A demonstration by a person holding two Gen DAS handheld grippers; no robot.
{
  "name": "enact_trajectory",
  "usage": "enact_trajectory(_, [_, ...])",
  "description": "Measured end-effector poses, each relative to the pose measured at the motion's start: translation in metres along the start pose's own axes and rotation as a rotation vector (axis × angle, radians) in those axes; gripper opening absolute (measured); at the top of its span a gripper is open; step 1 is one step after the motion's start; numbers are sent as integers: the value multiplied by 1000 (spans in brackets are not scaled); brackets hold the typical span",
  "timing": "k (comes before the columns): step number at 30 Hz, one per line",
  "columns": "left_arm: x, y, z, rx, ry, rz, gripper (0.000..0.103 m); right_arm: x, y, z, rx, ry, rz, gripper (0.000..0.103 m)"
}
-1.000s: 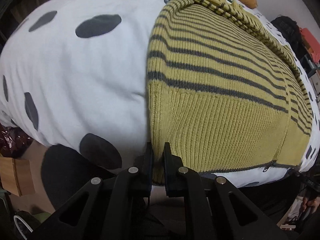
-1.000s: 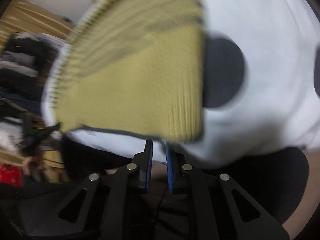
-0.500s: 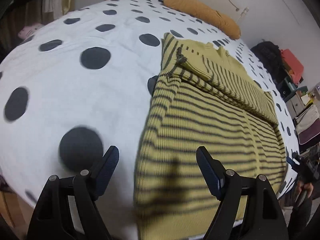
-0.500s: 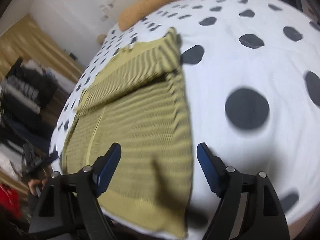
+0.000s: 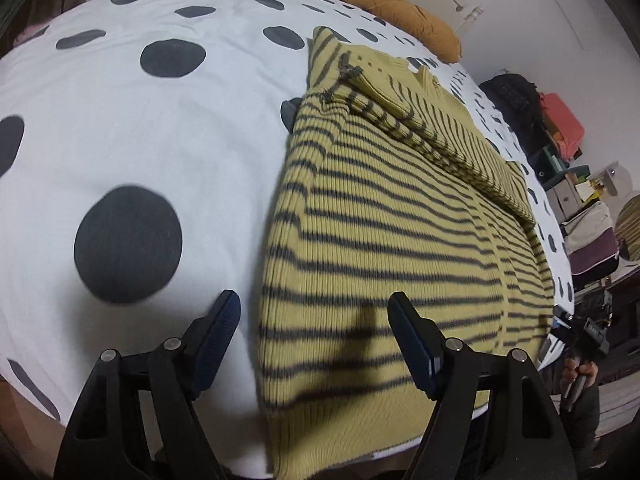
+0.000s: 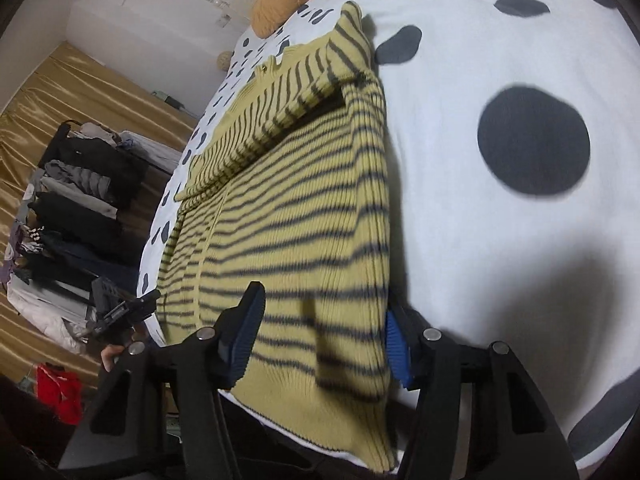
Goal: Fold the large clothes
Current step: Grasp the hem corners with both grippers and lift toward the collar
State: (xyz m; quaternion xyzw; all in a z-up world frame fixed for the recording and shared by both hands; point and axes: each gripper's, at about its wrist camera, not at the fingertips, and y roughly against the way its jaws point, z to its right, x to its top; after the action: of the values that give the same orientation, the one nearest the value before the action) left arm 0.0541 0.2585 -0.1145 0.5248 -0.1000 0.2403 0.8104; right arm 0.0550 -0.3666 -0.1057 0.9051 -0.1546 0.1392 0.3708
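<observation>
Released since a second ago: both grippers were pinched at the hem, now sweater (image 5: 400, 220) lies flat, sleeve folded across, near the bed (image 5: 120, 128) edge for reach. Left gripper (image 5: 316, 340) and right gripper (image 6: 320, 332) hover above it, jaws apart and closing, nothing held.
</observation>
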Motion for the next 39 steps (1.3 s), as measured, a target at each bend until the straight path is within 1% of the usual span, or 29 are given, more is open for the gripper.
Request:
enact_trajectory(2, [-13,5,1,-9,6,-5,71,-16,-2,-1,-1,29,-22,57])
enact_trajectory(4, [-27,8,1,1,-3,-10,68,-29,-3,-3,-1,49,-33,57])
enact_trajectory(6, [-40,12,1,-12,-10,-21,66,-43,-5,-4,8,58,-41,58])
enact_trajectory(8, [-53,11,-2,-25,3,-43,52,-56,-9,-7,7,73,-55,57])
enact_trajectory(9, [-59,8,-3,-39,20,-58,47,-65,-12,-8,-6,75,-63,57])
enact_trajectory(10, [-65,4,-6,-54,39,-83,36,-70,-13,-8,-7,74,-66,56])
enact_trajectory(11, [-73,-1,-9,-62,60,-119,26,-76,-15,-7,-1,69,-67,52])
enact_trajectory(12, [-80,-6,-11,-71,74,-141,24,-82,-17,-7,2,63,-65,50])
enact_trajectory(15, [-100,-14,-10,-59,68,-173,23,-94,-22,-4,15,34,-75,48])
enact_trajectory(18, [-111,-17,-6,-31,73,-155,22,-104,-30,-5,9,28,-106,47])
enact_trajectory(19, [-112,-16,-3,-15,68,-140,15,-106,-33,-7,2,33,-114,41])
enact_trajectory(20, [-112,-14,0,-7,62,-128,11,-106,-34,-9,-12,41,-114,23])
enact_trajectory(21, [-111,-12,2,5,61,-113,10,-105,-33,-11,-36,50,-104,14])
enact_trajectory(22, [-111,-11,5,30,55,-96,9,-104,-30,-11,-49,60,-89,12])
enact_trajectory(24, [-112,-9,7,51,45,-76,8,-100,-27,-19,-52,88,-63,11])
enact_trajectory(26, [-114,-3,8,56,40,-45,8,-99,-23,-25,-49,108,-52,11])
enact_trajectory(29, [-115,11,10,47,31,12,8,-97,-15,-31,-32,134,-15,11])
enact_trajectory(31, [-114,17,11,44,23,25,8,-96,-6,-32,-3,141,19,11])
enact_trajectory(32, [-113,23,11,34,33,47,8,-96,-5,-34,1,150,35,11])
enact_trajectory(34, [-109,30,11,15,39,67,8,-93,-1,-39,-3,162,58,11])
enact_trajectory(36, [-104,38,13,17,29,89,8,-89,2,-43,-6,175,70,11])
enact_trajectory(38, [-97,41,20,50,5,80,8,-86,2,-50,-24,187,76,11])
enact_trajectory(39, [-93,42,22,48,8,76,8,-82,1,-53,-41,188,71,11])
